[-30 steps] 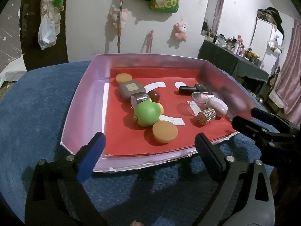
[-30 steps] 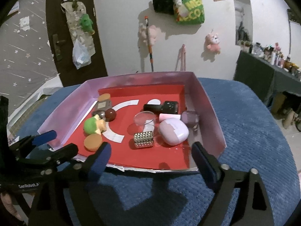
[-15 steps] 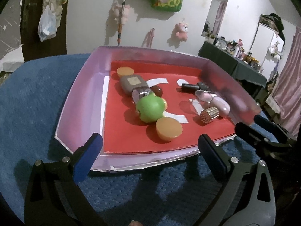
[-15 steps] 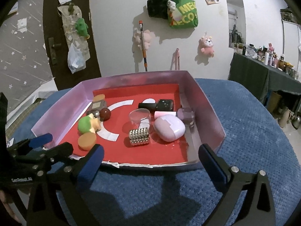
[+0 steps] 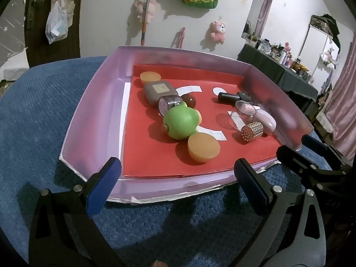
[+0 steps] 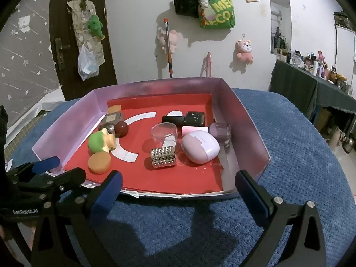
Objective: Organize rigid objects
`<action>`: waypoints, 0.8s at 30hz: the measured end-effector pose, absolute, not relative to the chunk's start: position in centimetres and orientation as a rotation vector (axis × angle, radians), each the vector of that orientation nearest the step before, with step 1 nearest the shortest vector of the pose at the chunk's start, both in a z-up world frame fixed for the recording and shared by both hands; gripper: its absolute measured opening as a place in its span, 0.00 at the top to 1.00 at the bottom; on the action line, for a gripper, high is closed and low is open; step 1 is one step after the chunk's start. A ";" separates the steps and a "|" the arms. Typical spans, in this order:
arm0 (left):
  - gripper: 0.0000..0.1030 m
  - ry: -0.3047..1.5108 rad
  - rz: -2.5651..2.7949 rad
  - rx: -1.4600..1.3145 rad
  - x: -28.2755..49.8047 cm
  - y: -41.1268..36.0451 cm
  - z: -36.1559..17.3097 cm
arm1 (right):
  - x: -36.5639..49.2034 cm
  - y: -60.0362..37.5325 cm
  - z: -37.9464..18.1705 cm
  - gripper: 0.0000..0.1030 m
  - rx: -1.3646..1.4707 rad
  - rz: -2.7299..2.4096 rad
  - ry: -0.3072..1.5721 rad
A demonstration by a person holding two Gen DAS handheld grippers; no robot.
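Over the last second both views pulled back from the shallow pink cardboard tray (image 6: 251, 122) on the blue cushion (image 6: 300, 151); its contents stayed put. Left gripper (image 5: 176, 179) wide, empty. Along the left wall: green rubber toy (image 6: 96, 142), orange disc (image 6: 99, 162). By the right wall: studded metal cylinder (image 6: 163, 157), lilac earbud case (image 6: 199, 147). Right gripper (image 6: 178, 189) wide, empty. Sorted or unsorted — unclear; clear cup (image 6: 164, 134) hides things behind.

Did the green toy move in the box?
No. The green toy lies against the same orange disc and white strip; only the cameras shifted.
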State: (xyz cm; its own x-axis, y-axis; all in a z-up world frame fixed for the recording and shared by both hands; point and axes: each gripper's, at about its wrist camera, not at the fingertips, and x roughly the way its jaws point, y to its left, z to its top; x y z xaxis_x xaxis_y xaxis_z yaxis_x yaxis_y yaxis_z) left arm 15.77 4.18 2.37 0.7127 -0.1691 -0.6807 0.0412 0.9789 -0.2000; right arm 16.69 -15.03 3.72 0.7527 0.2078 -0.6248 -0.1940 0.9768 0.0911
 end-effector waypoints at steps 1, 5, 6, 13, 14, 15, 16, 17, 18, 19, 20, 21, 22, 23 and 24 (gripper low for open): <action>0.00 0.772 -0.118 -0.178 15.8 4.2 2.3 | 16.7 -15.2 3.7 0.00 0.023 0.221 0.687; 0.00 0.776 -0.116 -0.183 15.7 4.3 2.3 | 16.7 -15.3 3.7 0.00 0.029 0.225 0.688; 0.00 0.776 -0.115 -0.181 15.8 4.3 2.3 | 16.7 -15.3 3.7 0.00 0.025 0.222 0.689; 0.00 0.778 -0.117 -0.183 15.8 4.3 2.2 | 16.7 -15.2 3.6 0.00 0.016 0.217 0.692; 0.00 0.778 -0.118 -0.184 15.8 4.3 2.2 | 16.7 -15.2 3.6 0.00 0.015 0.217 0.693; 0.00 0.778 -0.118 -0.184 15.8 4.3 2.2 | 16.7 -15.2 3.6 0.00 0.013 0.216 0.696; 0.00 0.779 -0.119 -0.185 15.7 4.3 2.2 | 16.7 -15.2 3.6 0.00 0.013 0.215 0.696; 0.00 0.779 -0.119 -0.186 15.7 4.3 2.2 | 16.7 -15.2 3.6 0.00 0.014 0.216 0.695; 0.00 0.780 -0.120 -0.188 15.7 4.3 2.2 | 16.8 -15.2 3.6 0.00 0.015 0.217 0.696; 0.00 0.780 -0.120 -0.187 15.7 4.3 2.2 | 16.8 -15.2 3.6 0.00 0.014 0.216 0.696; 0.00 0.781 -0.120 -0.187 15.7 4.3 2.2 | 16.8 -15.2 3.6 0.00 0.013 0.216 0.696; 0.00 0.781 -0.120 -0.188 15.7 4.3 2.2 | 16.8 -15.2 3.6 0.00 0.011 0.215 0.697; 0.00 0.781 -0.121 -0.188 15.7 4.3 2.2 | 16.7 -15.2 3.6 0.00 0.011 0.215 0.697; 0.00 0.782 -0.121 -0.189 15.7 4.3 2.2 | 16.8 -15.3 3.6 0.00 0.013 0.216 0.697; 0.00 0.782 -0.121 -0.189 15.7 4.3 2.2 | 16.8 -15.2 3.6 0.00 0.014 0.216 0.698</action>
State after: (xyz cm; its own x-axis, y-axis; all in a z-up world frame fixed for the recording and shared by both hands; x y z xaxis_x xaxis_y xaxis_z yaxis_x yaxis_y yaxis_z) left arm 15.70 4.28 2.16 0.7038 -0.1784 -0.6876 0.0385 0.9761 -0.2139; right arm 16.80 -15.20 3.57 0.7447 0.2019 -0.6362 -0.1927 0.9776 0.0846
